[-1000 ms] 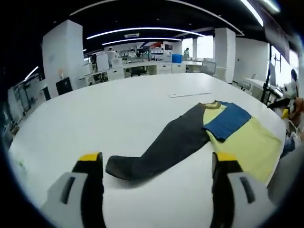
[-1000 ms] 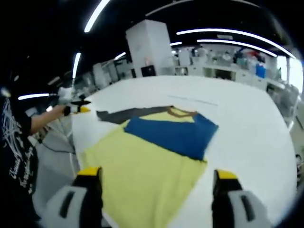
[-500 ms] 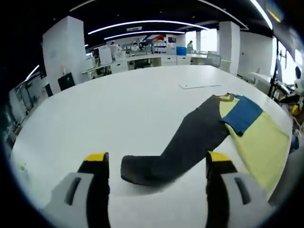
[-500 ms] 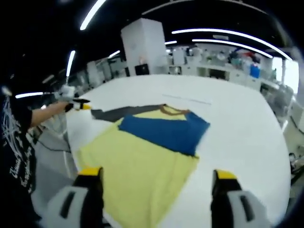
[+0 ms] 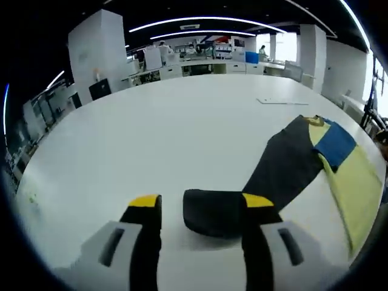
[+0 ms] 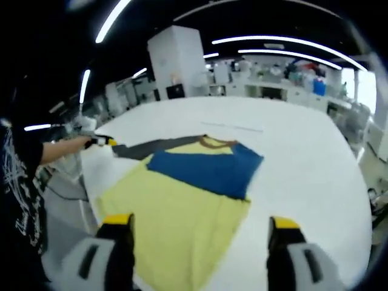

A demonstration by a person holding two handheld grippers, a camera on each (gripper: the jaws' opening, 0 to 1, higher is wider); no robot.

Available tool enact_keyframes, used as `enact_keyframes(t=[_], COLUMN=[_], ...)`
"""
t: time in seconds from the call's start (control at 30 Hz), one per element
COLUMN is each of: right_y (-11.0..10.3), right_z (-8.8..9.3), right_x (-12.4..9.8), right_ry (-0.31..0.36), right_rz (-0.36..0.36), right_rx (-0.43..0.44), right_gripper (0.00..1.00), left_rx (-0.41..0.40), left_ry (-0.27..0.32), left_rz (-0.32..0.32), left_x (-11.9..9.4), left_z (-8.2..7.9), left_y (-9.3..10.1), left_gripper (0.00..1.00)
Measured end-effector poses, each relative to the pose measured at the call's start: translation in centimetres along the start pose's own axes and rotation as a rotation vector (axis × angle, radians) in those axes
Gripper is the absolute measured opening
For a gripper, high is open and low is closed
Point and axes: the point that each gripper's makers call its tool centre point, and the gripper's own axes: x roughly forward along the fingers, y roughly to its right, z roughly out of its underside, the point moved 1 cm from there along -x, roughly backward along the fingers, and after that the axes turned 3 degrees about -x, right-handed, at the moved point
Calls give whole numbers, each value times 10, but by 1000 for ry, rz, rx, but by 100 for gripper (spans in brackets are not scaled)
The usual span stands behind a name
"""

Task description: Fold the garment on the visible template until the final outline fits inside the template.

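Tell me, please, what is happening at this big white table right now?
A person with a gripper in each hand is folding a yellow shirt on the white table. The left gripper is open around the cuff of the dark sleeve, which lies stretched out. The right gripper hovers open over the shirt's body, whose blue sleeve lies folded across it.

My left gripper view sits low, close over the dark grey sleeve cuff [image 5: 213, 212], looking along it across the white table [image 5: 151, 133]. My right gripper view looks from the yellow shirt's hem [image 6: 176, 227], farther back. Both share shirt and table.
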Motion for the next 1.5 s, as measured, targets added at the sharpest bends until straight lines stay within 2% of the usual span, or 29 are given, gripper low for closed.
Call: enact_keyframes(t=[0.17,0.23,0.37,0.6,0.7,0.83,0.97,1.07,1.17,1.27,1.37,1.43,1.5], right_y=[-1,0,-5,-11,-11,-10,-10,-10,-10,-10,-13,-13,-14], right_z=[1,3,5,6,3,7,10,12,14,9,5,5,4], right_x=[2,2,3,2,1,-2,-5,-5,-7,-8,-7,-7,-7], right_ry=[-1,-4,5,3,16,7,11,8,6,34,56,53,50], right_rz=[0,3,5,13,18,32,43,48,56,49,32,32,32], right_rx=[14,17,39,38,45,38,52,54,58,80,92,82,74], right_gripper=[89,89,87,87,86,86,86,86,85,85,85,85,86], left_rx=[26,9,-19,-2,-17,12,33,55,64,35,49,48,29], left_ry=[-56,-67,-88,-125,-143,-176,-175,-184,-176,-125,-108,-97,-60], left_rz=[4,10,5,22,34,43,56,48,34,42,30,19,4], left_x=[8,10,14,12,14,15,15,15,13,8,2,-1,-9], left_z=[13,13,27,35,39,44,42,41,38,29,28,26,20], left_y=[-2,-4,-7,-13,-11,-7,-4,-5,-6,0,1,0,0], left_gripper=[42,40,37,31,25,21,12,11,3,0,0,0,0])
